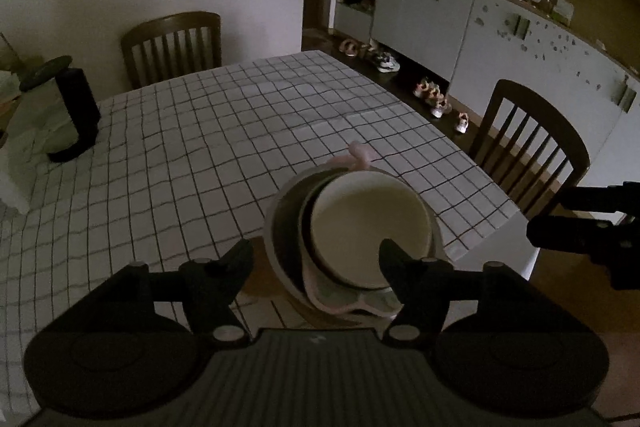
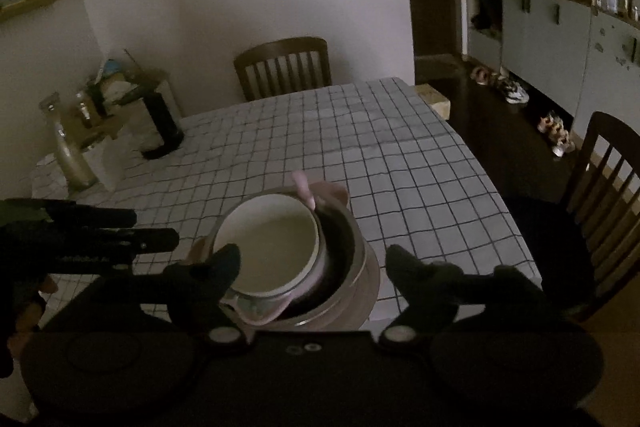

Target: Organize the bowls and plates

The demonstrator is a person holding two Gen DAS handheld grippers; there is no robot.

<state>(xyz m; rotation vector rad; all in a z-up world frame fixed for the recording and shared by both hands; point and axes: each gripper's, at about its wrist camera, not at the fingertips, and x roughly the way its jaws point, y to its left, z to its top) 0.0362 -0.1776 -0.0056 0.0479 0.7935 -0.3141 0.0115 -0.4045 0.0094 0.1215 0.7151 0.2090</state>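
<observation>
From my left gripper [image 1: 316,261], fingers apart and holding nothing, a nested stack of bowls [image 1: 352,239] sits near the checked table's [image 1: 180,155] front edge. From my right gripper [image 2: 314,261], equally spread and empty, stacking looks finished.

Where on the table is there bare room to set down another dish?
The checked cloth is bare from the stack of bowls back to the far chair and across to the dark canister. It is crowded only at the near edge: the stack sits there, with both open grippers above it.
</observation>
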